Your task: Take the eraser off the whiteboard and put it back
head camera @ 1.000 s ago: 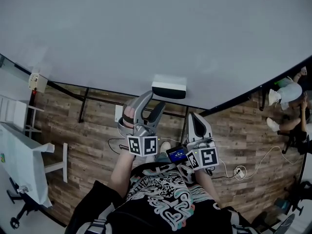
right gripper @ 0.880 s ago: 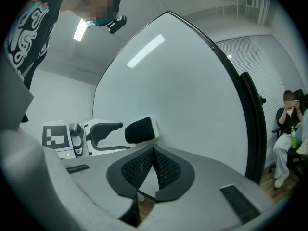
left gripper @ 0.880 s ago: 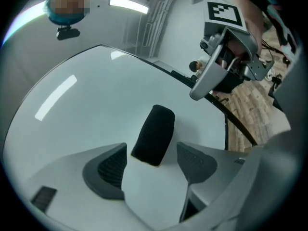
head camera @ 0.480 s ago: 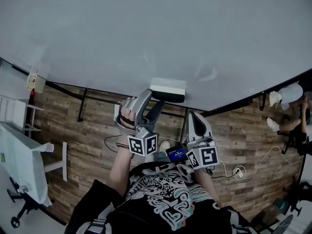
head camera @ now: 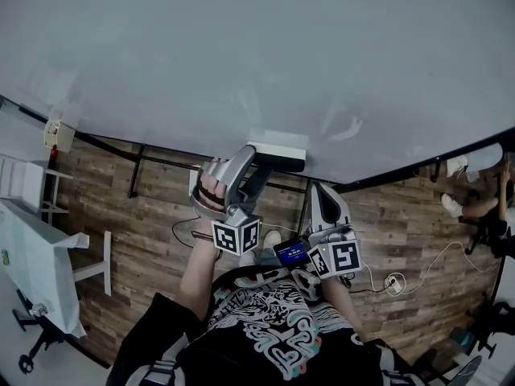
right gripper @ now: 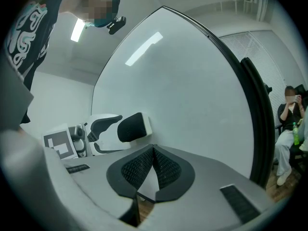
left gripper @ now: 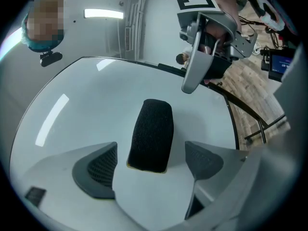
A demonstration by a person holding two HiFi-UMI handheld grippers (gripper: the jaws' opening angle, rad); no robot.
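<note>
The eraser [head camera: 278,149], white-bodied with a black felt back, sticks to the whiteboard [head camera: 241,55] near its lower edge. In the left gripper view it stands as a black oblong [left gripper: 151,134] on the board [left gripper: 86,109]. My left gripper [head camera: 257,163] [left gripper: 150,165] points level at it and its jaws are opening. The eraser's near end lies between the pads [left gripper: 98,167], and a gap shows on both sides. My right gripper [head camera: 322,195] [right gripper: 153,165] hovers just right of it, shut and empty. The right gripper view shows the eraser [right gripper: 132,127] beside the left gripper [right gripper: 103,126].
The whiteboard's black stand legs [head camera: 141,171] rest on a wood floor. A white table [head camera: 32,264] stands at the left. A person sits at the far right [head camera: 483,183]. A cable and power strip [head camera: 394,282] lie on the floor. A small lit screen [head camera: 291,256] sits by my right hand.
The left gripper has rolled a little and its jaws have spread off the eraser. The eraser stays on the board. The right gripper has kept still.
</note>
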